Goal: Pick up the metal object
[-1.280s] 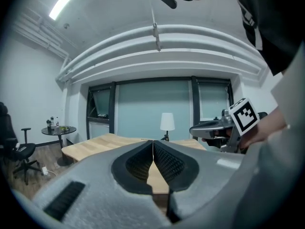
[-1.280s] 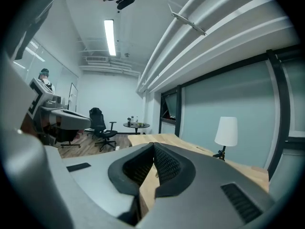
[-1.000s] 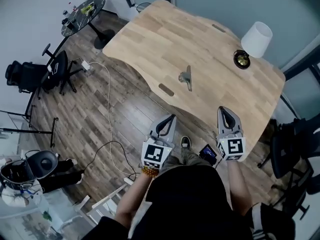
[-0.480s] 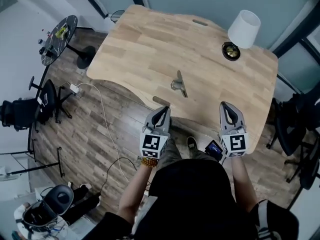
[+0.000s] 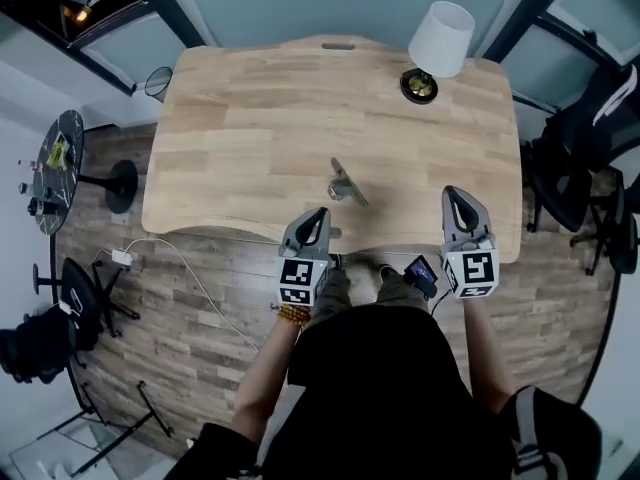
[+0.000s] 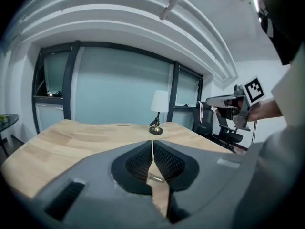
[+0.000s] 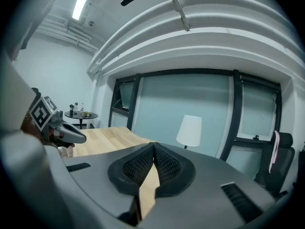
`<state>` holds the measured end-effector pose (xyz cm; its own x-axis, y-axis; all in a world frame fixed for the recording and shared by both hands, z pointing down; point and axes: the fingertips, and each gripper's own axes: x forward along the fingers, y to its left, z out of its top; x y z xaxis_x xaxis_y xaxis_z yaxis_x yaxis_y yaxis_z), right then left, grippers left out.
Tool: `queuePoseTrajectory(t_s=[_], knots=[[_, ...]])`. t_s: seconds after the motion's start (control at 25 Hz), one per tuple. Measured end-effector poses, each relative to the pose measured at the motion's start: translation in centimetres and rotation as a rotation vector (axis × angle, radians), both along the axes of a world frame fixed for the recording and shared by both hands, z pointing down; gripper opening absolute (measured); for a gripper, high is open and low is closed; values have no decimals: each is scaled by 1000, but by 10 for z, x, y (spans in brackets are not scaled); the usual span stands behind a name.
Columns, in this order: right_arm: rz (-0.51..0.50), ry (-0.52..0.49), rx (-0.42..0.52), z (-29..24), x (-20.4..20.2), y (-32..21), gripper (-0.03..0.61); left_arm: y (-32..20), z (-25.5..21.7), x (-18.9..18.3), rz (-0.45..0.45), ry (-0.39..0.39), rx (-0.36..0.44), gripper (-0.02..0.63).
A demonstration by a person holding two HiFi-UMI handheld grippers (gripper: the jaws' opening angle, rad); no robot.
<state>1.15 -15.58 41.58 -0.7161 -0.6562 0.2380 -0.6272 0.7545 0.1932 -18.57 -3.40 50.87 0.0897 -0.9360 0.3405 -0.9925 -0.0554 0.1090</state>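
The metal object (image 5: 343,184), a small grey angled piece, lies on the wooden table (image 5: 230,128) near the middle of its front edge. My left gripper (image 5: 318,214) is shut and empty, its tip just short and left of the object. In the left gripper view the closed jaws (image 6: 152,144) leave a slit below, and a sliver of the metal object (image 6: 155,178) shows through it. My right gripper (image 5: 452,194) hovers over the table's front right part, also shut on nothing. Its own view shows its jaws (image 7: 153,147) pressed together.
A lamp with a white shade (image 5: 440,38) and brass base (image 5: 418,86) stands at the table's far right. Black office chairs (image 5: 575,168) crowd the right side. A round black side table (image 5: 55,168) and a white cable (image 5: 125,258) lie on the floor at left.
The head view has swung round so the table sits square ahead. Both grippers have come up to its front edge, the left one close to the metal object. Jaws stay shut.
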Motion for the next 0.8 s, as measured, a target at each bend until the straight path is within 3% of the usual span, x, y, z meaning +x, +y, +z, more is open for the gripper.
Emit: queuePoseTrajectory(t_s=[0.24,0.44,0.64,0.8], knots=[[174,-9,0,-4,5,11,5,-19,39,-15,128,167,-94,20],[220,6,-35,9,5,16,5,-41,65,-12,205,204,-149,21],[218,13,-51,17,-6,18,5,-51,89,-12,202,269,-199,21],[225,18,-55,25,-7,14,5,-64,111,-17,160,449,-258,23]])
